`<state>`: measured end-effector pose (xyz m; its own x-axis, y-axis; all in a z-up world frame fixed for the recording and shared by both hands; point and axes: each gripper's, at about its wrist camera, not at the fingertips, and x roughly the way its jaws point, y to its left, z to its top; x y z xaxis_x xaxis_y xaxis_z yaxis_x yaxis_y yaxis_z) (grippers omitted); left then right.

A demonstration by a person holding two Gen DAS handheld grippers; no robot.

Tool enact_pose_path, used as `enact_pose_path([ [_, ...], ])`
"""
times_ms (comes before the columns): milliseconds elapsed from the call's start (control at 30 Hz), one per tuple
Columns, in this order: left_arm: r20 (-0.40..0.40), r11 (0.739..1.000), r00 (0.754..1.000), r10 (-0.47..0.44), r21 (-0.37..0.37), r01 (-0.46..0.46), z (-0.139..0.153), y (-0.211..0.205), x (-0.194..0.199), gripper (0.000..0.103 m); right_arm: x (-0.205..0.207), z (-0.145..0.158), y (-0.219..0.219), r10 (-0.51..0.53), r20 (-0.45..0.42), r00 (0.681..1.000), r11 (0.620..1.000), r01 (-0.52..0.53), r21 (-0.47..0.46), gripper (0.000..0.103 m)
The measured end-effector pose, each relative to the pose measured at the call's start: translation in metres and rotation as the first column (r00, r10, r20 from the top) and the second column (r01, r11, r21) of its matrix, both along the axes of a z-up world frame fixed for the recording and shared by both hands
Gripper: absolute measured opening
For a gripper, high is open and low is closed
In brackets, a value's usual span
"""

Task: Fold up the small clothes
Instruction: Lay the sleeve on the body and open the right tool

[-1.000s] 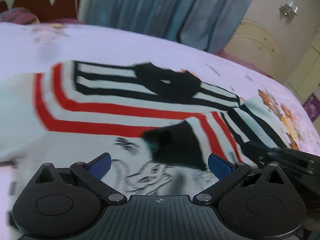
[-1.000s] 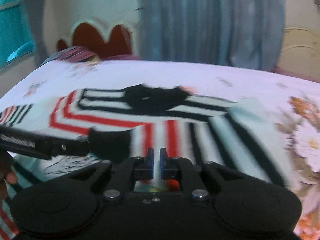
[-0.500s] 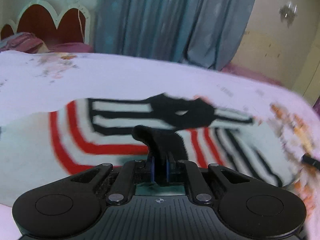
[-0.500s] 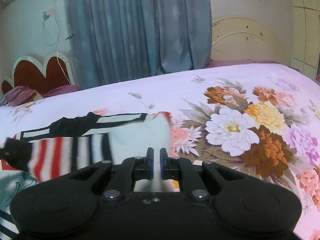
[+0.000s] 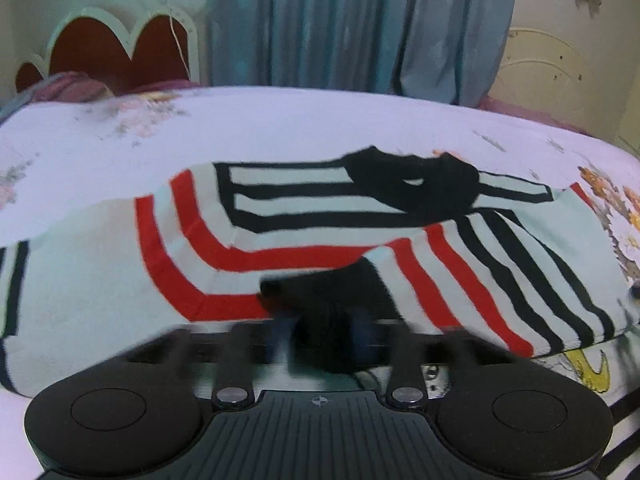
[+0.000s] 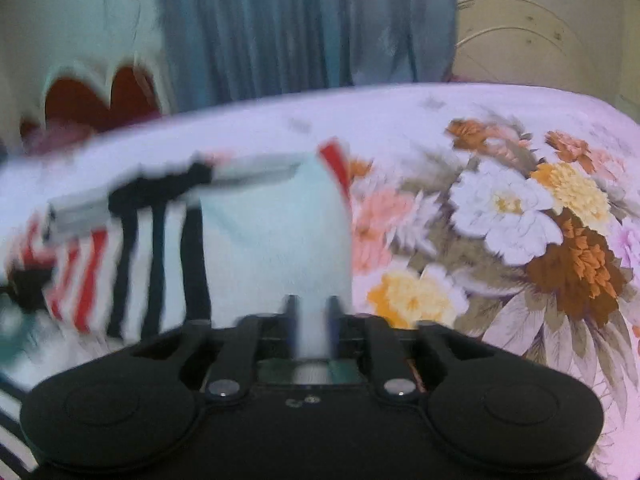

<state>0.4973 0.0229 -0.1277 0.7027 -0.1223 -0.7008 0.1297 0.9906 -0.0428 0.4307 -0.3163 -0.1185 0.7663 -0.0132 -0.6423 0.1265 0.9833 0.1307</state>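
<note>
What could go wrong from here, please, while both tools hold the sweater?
1. The left tool grips only the black cuff; it could slip, dropping the sleeve off line.
2. The right tool pinches a thin fold of the sweater; uneven pulling may skew the fold.
3. Both views are blurred by motion, so placement on the bed may be imprecise.

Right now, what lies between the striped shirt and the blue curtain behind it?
In the left wrist view, only bare bedsheet, pale with faint flower prints, separates the striped shirt from the blue curtain; nothing else rests there.
</note>
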Motion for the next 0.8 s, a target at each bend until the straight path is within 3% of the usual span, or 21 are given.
enact_pose_path([
  [33, 0.02, 1.0, 1.0, 0.001, 0.002, -0.001, 0.0, 0.002, 0.002, 0.073, -0.002, 0.005, -0.009, -0.035, 0.027, 0.999, 0.999, 0.035, 0.022, 0.041],
  [67, 0.033, 1.0, 0.999, -0.003, 0.003, 0.003, 0.001, 0.003, 0.002, 0.073, -0.001, 0.008, -0.018, -0.064, 0.04, 0.997, 0.997, 0.062, 0.044, 0.038],
  [133, 0.007, 1.0, 1.0, -0.02, -0.01, 0.02, 0.0, 0.004, 0.008, 0.069, 0.008, 0.01, -0.038, -0.088, 0.029, 0.996, 0.993, 0.085, 0.085, 0.007],
  [200, -0.005, 1.0, 1.0, -0.018, -0.018, 0.018, -0.002, 0.003, 0.015, 0.058, 0.022, 0.011, -0.053, -0.091, 0.026, 0.996, 0.988, 0.086, 0.129, 0.01],
  [300, -0.049, 0.998, 0.999, -0.009, -0.059, 0.006, -0.009, 0.003, 0.026, 0.03, 0.048, 0.011, -0.07, -0.068, 0.03, 0.997, 0.975, 0.06, 0.215, 0.044],
  [367, -0.051, 0.998, 0.999, 0.003, -0.07, -0.007, -0.012, 0.003, 0.028, 0.022, 0.066, 0.007, -0.072, -0.039, 0.016, 0.999, 0.972, 0.034, 0.231, 0.044],
  [400, -0.051, 0.997, 0.999, 0.007, -0.076, -0.01, -0.013, 0.003, 0.029, 0.015, 0.073, 0.004, -0.07, -0.021, 0.0, 1.0, 0.973, 0.02, 0.232, 0.038],
  [433, -0.055, 0.996, 0.998, 0.005, -0.093, -0.01, -0.013, 0.002, 0.03, 0.011, 0.08, 0.0, -0.067, -0.005, -0.009, 1.0, 0.972, 0.007, 0.235, 0.022],
  [467, -0.053, 0.994, 0.999, 0.003, -0.111, -0.009, -0.012, 0.001, 0.03, 0.01, 0.085, -0.003, -0.065, 0.013, -0.013, 1.0, 0.971, -0.009, 0.239, 0.01],
  [500, -0.042, 0.993, 0.999, -0.009, -0.121, 0.004, -0.011, -0.002, 0.029, 0.01, 0.087, -0.006, -0.062, 0.038, -0.017, 0.999, 0.971, -0.033, 0.236, 0.004],
  [600, -0.03, 0.995, 0.999, -0.034, -0.098, 0.031, -0.011, -0.012, 0.027, 0.009, 0.097, -0.018, -0.057, -0.004, -0.092, 0.996, 0.996, 0.013, 0.093, 0.001],
  [667, -0.027, 0.996, 0.999, -0.029, -0.082, 0.027, -0.012, -0.014, 0.027, 0.009, 0.098, -0.023, -0.065, -0.076, -0.115, 0.99, 0.994, 0.084, 0.065, 0.001],
  [733, -0.028, 0.996, 0.999, -0.03, -0.084, 0.027, -0.011, -0.011, 0.026, 0.009, 0.095, -0.018, -0.072, -0.07, -0.096, 0.993, 0.989, 0.082, 0.123, 0.001],
  [800, -0.024, 0.996, 0.999, -0.04, -0.08, 0.038, -0.012, -0.009, 0.025, 0.01, 0.09, -0.002, -0.067, -0.035, -0.017, 0.999, 0.992, 0.037, 0.117, 0.001],
])
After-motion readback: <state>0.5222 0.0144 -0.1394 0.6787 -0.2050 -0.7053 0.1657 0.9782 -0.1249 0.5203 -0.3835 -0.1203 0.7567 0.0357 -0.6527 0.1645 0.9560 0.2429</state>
